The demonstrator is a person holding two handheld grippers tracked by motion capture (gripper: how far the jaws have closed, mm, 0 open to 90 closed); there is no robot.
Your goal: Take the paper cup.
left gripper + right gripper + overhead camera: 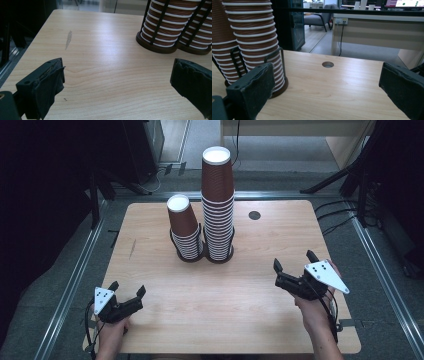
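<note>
Two stacks of brown ribbed paper cups stand upside down near the far middle of the table (165, 320), each in its own black wire holder with a round dark base. The shorter stack (183, 227) is on the left, the taller stack (218, 200) just beside it on the right, and their bases touch or nearly touch. Both stacks run upright, long axis vertical, white bottoms facing up. A round cable hole (254, 215) lies in the tabletop to the right of the taller stack, and a faint grey smear (68, 39) marks the wood to the left. Bare wood lies between the stacks and both tools. The left hand-held gripper (127, 295) rests at the near left corner, jaws spread wide with nothing between them. The right hand-held gripper (294, 263) sits at the near right, jaws likewise apart and empty, well away from the cups.
</note>
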